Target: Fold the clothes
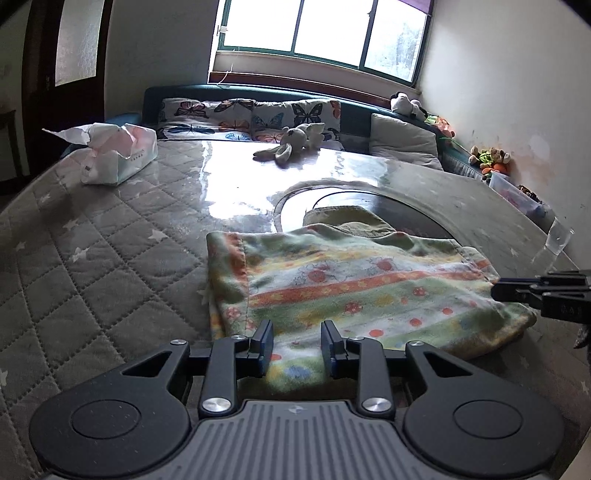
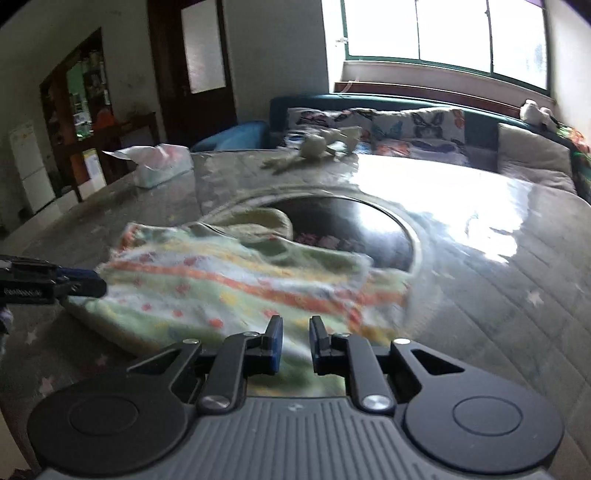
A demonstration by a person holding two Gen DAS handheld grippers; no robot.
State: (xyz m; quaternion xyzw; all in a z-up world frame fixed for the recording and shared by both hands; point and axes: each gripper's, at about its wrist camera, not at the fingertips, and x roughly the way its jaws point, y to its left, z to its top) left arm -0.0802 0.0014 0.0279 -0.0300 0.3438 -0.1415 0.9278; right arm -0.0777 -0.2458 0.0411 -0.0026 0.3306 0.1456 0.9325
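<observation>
Nearest the left wrist camera, the left gripper (image 1: 296,345) hangs low over the near edge of a striped cloth (image 1: 354,291), its two black fingers parted with a moderate gap and the cloth's hem showing between them; I cannot tell whether the pads touch the fabric. The right gripper (image 2: 295,345) sits the same way at another edge of the same cloth (image 2: 236,284), fingers apart by a narrower gap, nothing clamped between them. Each gripper shows in the other's view as a dark shape at the cloth's side edge.

The cloth is soft and fleecy, patterned in green, white, yellow and orange bands with small red dots. It lies roughly flat, folded at its left side, on a grey quilted cover (image 1: 96,258) with pale stars that spreads over a table under a shiny clear sheet. Its far edge overlaps a dark round opening (image 1: 373,206) in the cover, where an olive-green fabric (image 1: 347,218) is bunched just behind it.

Farther back, well apart from the cloth, lie a torn-open tissue pack (image 1: 118,153) on the left and a plush rabbit (image 1: 291,142) near the middle. Beyond them stand butterfly-print cushions (image 1: 251,118), a grey cushion (image 1: 404,142) and a bright window (image 1: 325,29).
</observation>
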